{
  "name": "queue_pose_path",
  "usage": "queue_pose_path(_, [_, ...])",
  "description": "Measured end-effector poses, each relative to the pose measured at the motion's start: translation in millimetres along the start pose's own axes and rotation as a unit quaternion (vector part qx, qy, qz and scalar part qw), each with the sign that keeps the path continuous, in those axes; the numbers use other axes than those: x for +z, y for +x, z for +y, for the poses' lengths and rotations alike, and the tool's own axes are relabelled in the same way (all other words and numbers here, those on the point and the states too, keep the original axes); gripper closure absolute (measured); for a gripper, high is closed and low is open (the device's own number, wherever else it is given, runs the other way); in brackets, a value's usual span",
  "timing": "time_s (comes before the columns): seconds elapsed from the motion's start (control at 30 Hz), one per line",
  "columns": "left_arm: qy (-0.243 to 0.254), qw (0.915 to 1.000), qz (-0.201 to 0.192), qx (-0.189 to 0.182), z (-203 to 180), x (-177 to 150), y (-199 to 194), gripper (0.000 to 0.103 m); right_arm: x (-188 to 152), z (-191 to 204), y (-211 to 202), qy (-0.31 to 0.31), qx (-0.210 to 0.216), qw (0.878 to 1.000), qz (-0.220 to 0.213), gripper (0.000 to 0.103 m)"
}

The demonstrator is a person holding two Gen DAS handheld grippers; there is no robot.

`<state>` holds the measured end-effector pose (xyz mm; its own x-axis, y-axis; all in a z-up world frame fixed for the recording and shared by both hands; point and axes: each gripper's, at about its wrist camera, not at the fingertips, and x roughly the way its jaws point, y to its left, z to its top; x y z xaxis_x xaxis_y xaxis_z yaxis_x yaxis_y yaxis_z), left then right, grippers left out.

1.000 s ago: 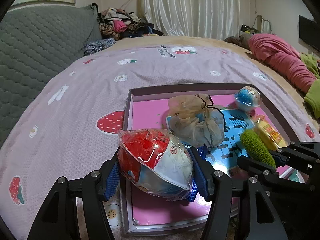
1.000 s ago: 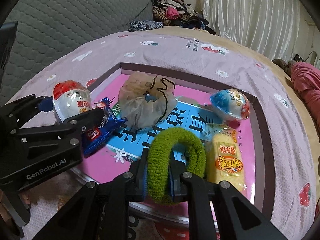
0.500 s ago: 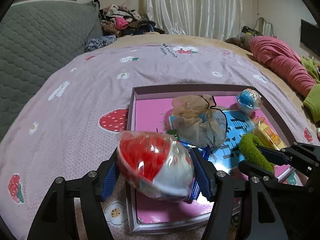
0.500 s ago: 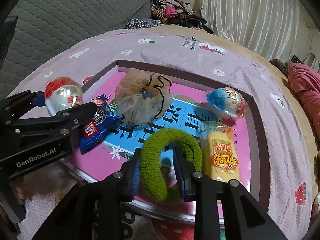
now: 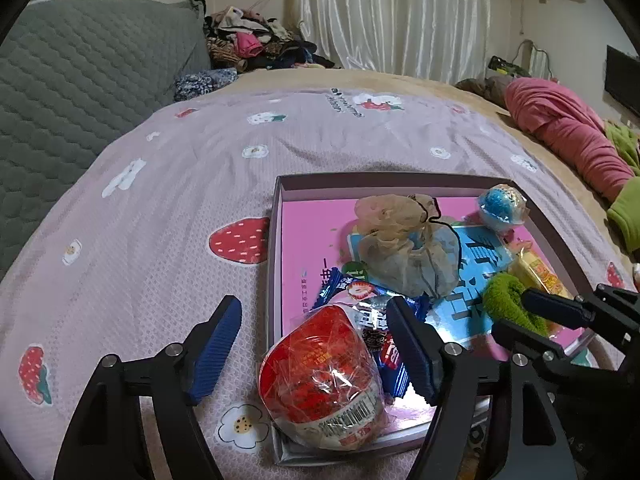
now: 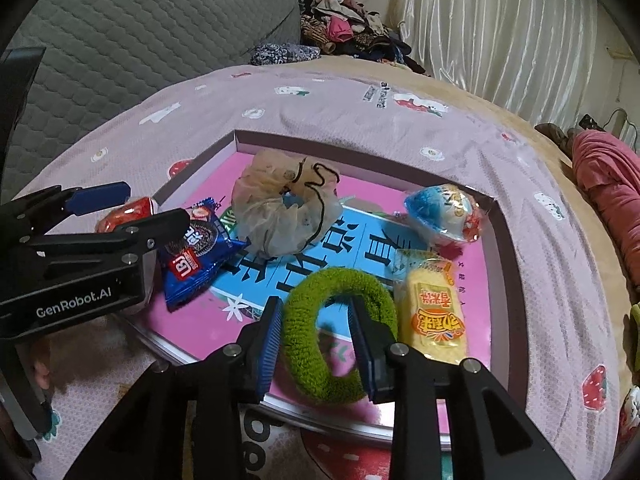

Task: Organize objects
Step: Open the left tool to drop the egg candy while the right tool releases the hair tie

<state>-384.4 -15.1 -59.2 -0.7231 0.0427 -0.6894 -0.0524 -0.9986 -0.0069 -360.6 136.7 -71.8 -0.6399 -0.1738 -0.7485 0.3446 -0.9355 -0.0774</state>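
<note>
Left wrist: the left gripper (image 5: pixel 314 344) stands open beside the red-capped packet (image 5: pixel 320 380).

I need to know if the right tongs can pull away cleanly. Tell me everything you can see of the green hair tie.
The green hair tie is a thick, fuzzy ring of terry-like fabric, lying roughly flat at the near edge of the pink tray. Its right side lies beside the yellow snack packet. The right tongs, which have just been opening, straddle its left side: one finger outside the ring, the other inside the hole, pads no longer squeezing it. It has sprung back to a round shape.
</note>
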Motion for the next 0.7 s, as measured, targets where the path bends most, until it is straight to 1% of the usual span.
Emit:
queue_pose_path(0.13, [0.001,1.0000,-0.001,0.002,-1,1,-3,0.026,0,-1,-4,0.002,-0.005,1.000,-0.007,0.060])
queue_pose_path(0.2, [0.004,1.0000,0.002,0.007,-1,1,-3,0.025,1,-2,-7,0.004,-0.007,1.000,-0.011,0.060])
queue_pose_path(0.27, [0.008,0.9998,0.000,0.017,-3,1,-5,0.025,1,-2,-9,0.006,-0.008,1.000,-0.014,0.056])
queue_pose_path(0.43, [0.006,0.9998,-0.007,0.016,-2,3,-15,0.024,3,-6,-17,0.012,-0.016,0.999,-0.025,0.052])
queue_pose_path(0.57, [0.009,0.9997,-0.010,0.022,-4,5,-22,0.024,5,-9,-28,0.019,-0.028,0.998,-0.043,0.041])
queue_pose_path(0.7, [0.008,0.9996,-0.014,0.024,-4,7,-29,0.024,7,-14,-40,0.030,-0.035,0.997,-0.062,0.034])
